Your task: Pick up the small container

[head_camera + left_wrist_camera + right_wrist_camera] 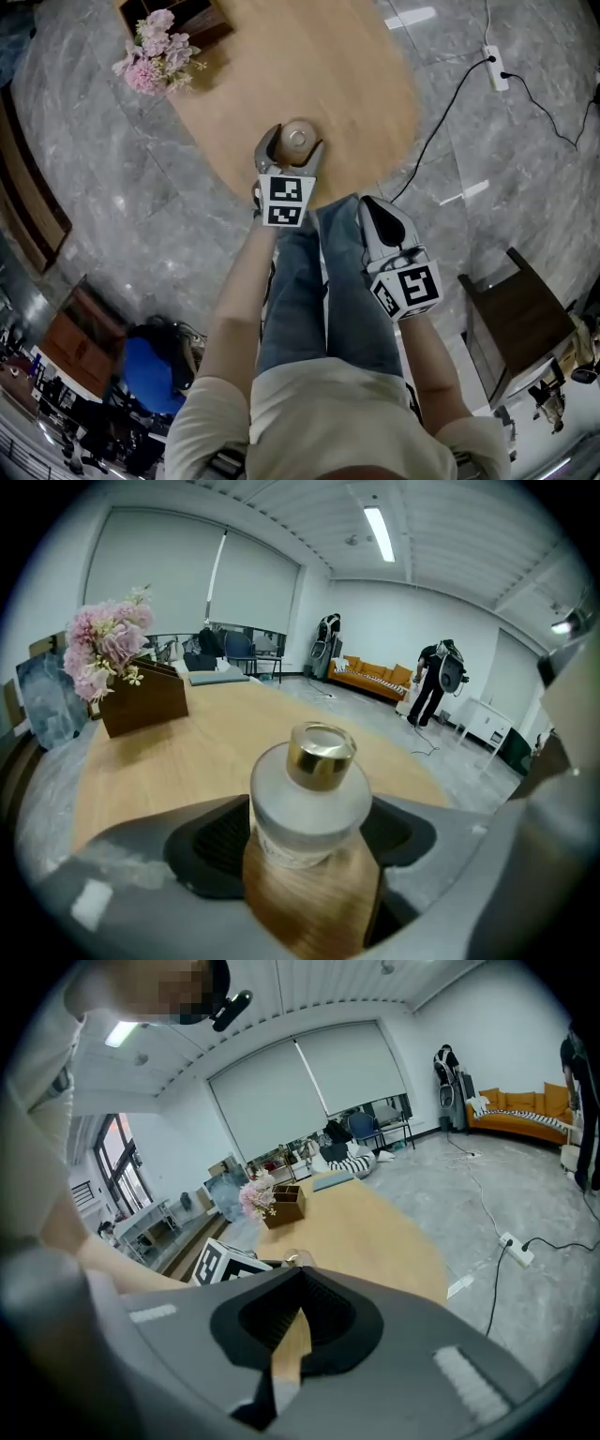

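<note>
Table (309, 75) edge is reached over by the left gripper (292, 152), the nearer one, its jaws spread wide. The right gripper (375, 208) is held clenched and empty, well back over the lap. The container (309, 799) is found upright on the table straight ahead, between the left jaws, flanked by the pads but not pressed. Only a squeeze across its round sides is judged needed.

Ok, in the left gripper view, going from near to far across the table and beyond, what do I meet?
small container standing on the table → wooden box with pink flowers → orange sofa by the far wall
</note>
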Tool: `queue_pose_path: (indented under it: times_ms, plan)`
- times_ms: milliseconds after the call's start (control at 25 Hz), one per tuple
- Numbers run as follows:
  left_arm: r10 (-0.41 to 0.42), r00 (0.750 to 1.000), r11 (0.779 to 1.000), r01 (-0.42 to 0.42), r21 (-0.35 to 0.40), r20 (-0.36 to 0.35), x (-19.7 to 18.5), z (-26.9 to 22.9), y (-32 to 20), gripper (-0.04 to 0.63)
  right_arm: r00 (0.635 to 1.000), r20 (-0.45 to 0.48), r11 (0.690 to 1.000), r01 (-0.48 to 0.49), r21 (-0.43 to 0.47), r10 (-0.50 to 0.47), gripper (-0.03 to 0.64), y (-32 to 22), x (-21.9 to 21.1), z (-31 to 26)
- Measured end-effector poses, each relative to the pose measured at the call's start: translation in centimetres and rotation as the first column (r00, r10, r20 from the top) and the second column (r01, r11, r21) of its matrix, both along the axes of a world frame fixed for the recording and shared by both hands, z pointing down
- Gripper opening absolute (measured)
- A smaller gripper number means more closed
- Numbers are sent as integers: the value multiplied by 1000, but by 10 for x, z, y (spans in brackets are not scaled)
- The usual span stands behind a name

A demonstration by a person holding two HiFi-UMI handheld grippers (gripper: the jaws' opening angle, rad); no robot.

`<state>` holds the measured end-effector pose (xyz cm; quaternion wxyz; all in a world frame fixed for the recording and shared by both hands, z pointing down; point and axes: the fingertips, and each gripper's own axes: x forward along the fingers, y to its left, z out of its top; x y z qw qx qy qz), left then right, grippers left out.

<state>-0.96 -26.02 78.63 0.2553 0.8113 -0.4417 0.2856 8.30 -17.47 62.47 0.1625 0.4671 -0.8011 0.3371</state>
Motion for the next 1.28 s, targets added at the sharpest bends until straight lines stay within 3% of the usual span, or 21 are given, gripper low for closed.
queue_pose_path:
  times_ms: [440, 680, 880, 1280]
  plan:
    - [-20, 993, 998, 13, 59, 117, 2, 26, -13, 345, 1000, 16, 999, -10, -44, 11, -2, 6, 0, 26]
    - [-11, 992, 999, 5, 47, 122, 2, 27, -12, 344, 999, 2, 999, -33, -37, 33, -2, 4, 8, 23]
    - [-17, 996, 999, 13, 43, 85, -2, 16, -10, 344, 999, -9, 999, -45, -22, 45, -2, 8, 11, 16]
    - [57, 997, 996, -60, 62, 48, -5, -54, 20, 344, 995, -13, 994, -98, 53, 99, -2, 20, 8, -28]
